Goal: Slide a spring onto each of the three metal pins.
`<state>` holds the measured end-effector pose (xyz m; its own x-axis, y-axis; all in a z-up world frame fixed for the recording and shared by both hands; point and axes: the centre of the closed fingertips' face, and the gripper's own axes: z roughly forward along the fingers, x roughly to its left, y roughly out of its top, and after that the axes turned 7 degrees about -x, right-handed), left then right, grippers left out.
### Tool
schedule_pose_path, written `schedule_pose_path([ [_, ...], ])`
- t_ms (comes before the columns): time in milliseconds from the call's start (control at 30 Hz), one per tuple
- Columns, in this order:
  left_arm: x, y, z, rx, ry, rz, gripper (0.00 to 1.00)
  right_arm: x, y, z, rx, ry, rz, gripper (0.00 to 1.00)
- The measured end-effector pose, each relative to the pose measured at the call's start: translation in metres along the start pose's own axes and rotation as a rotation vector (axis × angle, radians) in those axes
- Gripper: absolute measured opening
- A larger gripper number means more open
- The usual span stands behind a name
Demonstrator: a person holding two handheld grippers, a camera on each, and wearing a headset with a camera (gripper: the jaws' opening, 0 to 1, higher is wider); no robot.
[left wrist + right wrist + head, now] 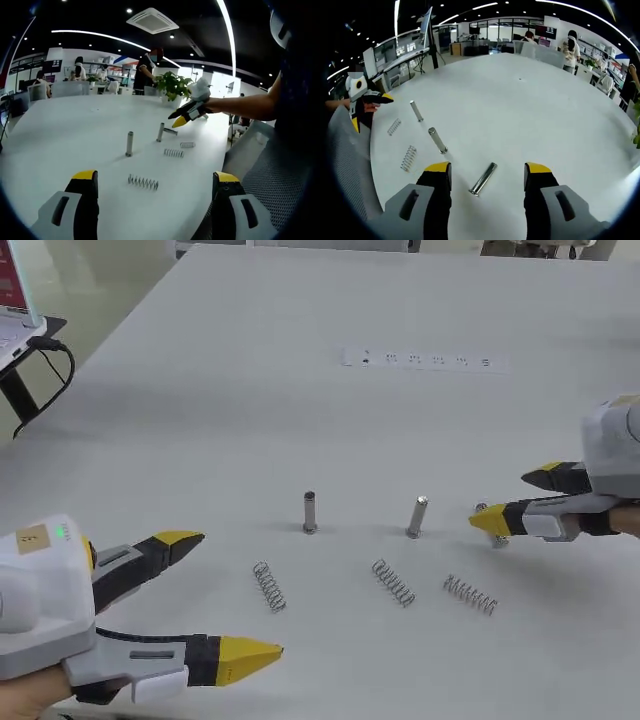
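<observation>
Task barely begun — your open right gripper (487,169) straddles a pin (483,178) lying flat, your left gripper (232,593) hovers open by the springs (393,582) before two upright pins (309,512); next, close squarely on that pin.

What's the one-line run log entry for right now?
springs: three loose on table | upright pins: two, bare | third pin: lying between open jaws of right hand-held gripper | left hand-held gripper: open, empty

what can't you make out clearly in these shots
- third pin: head view, mostly hidden behind a finger of the right gripper
- power strip markings: head view, too small to read
- laptop: head view, cut off by the left edge
</observation>
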<state>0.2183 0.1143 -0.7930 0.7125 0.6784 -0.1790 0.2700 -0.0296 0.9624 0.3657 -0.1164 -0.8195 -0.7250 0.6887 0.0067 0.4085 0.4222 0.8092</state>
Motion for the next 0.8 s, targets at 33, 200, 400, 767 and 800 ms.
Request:
schedule_pose_path([
  [33,0.0,0.0,0.0,-0.001,-0.001,-0.001,0.92,-0.001,0.0,0.002,0.004,-0.006,0.0,0.54],
  [200,-0.001,0.001,0.001,-0.003,-0.004,-0.001,0.92,-0.002,-0.005,0.006,0.045,-0.028,0.012,0.45],
  [400,0.0,0.0,0.0,-0.004,-0.002,-0.005,0.91,-0.004,-0.008,0.01,0.081,-0.051,0.051,0.38],
  [767,0.0,0.0,-0.001,-0.005,0.0,-0.008,0.9,-0.003,-0.012,0.018,0.152,-0.071,0.088,0.24],
  [800,0.001,0.0,-0.001,-0.005,0.0,-0.009,0.9,-0.004,-0.012,0.019,0.155,-0.075,0.088,0.24],
])
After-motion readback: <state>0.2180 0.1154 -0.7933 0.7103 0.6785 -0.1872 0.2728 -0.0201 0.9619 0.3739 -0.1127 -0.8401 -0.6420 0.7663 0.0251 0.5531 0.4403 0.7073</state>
